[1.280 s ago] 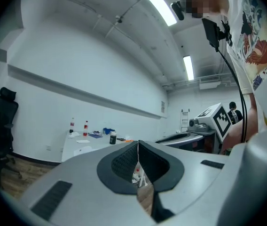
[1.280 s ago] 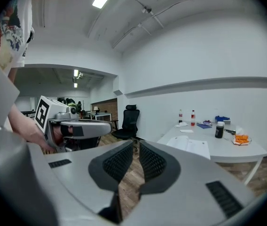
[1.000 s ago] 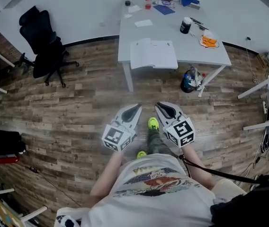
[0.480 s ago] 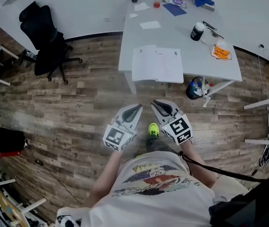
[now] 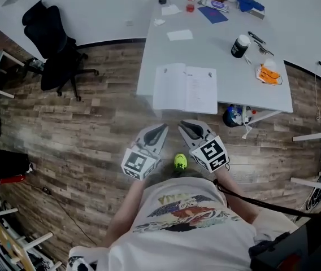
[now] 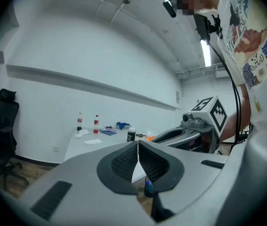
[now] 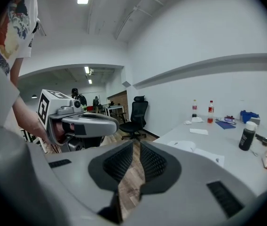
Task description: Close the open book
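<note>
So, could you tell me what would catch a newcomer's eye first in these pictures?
The open book lies at the near edge of the white table, its pages spread flat. Nearer the person, over the wood floor, the left gripper and right gripper are held side by side, both shut and empty. A black office chair stands off to the left by the wall.

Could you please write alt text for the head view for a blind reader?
An open white book lies at the near edge of a light grey rectangular table. Below it, a person holds the left gripper and right gripper, jaws shut and empty, over a brown wood-plank floor; a black office chair stands at upper left.
</note>
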